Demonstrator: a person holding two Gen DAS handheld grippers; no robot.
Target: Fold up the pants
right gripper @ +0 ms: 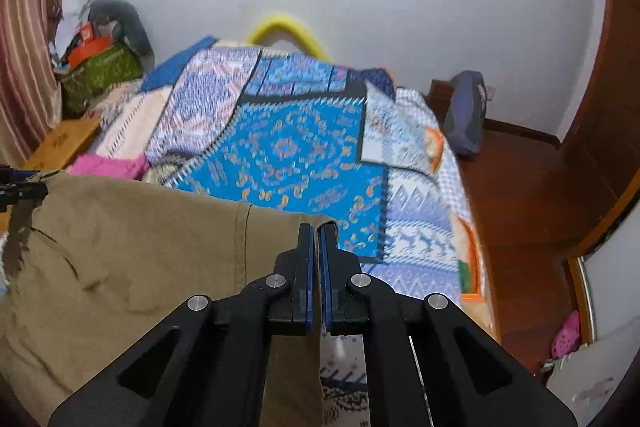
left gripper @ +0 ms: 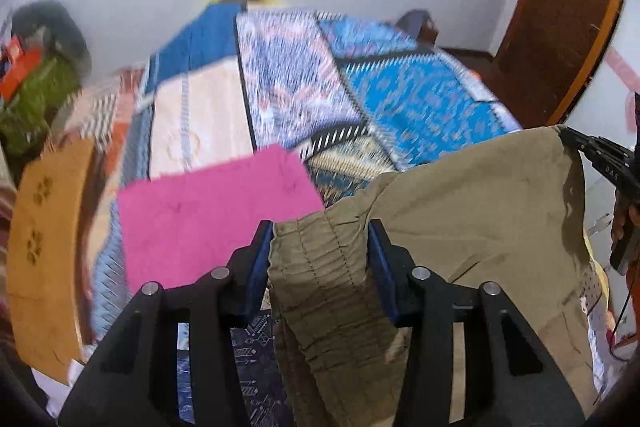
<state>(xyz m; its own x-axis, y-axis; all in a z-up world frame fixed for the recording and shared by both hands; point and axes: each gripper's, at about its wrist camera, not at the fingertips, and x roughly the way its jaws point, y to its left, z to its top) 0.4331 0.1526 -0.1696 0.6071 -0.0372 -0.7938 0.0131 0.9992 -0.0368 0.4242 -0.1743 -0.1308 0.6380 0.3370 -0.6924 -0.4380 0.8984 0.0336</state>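
Your left gripper [left gripper: 320, 247] pinches the bunched waistband of the khaki pants [left gripper: 480, 211]; your right gripper [right gripper: 319, 247] is pressed onto their other corner. The pants hang stretched between them, above the patterned bedspread [right gripper: 288, 147]. A pink cloth [left gripper: 212, 211] lies beyond, then the white wall [right gripper: 400, 7].

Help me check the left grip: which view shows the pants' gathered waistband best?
The left wrist view: the ribbed waistband fills the left tool, stitching sharp. The right wrist view shows only smooth khaki pants and the left tool's tip at the far corner.
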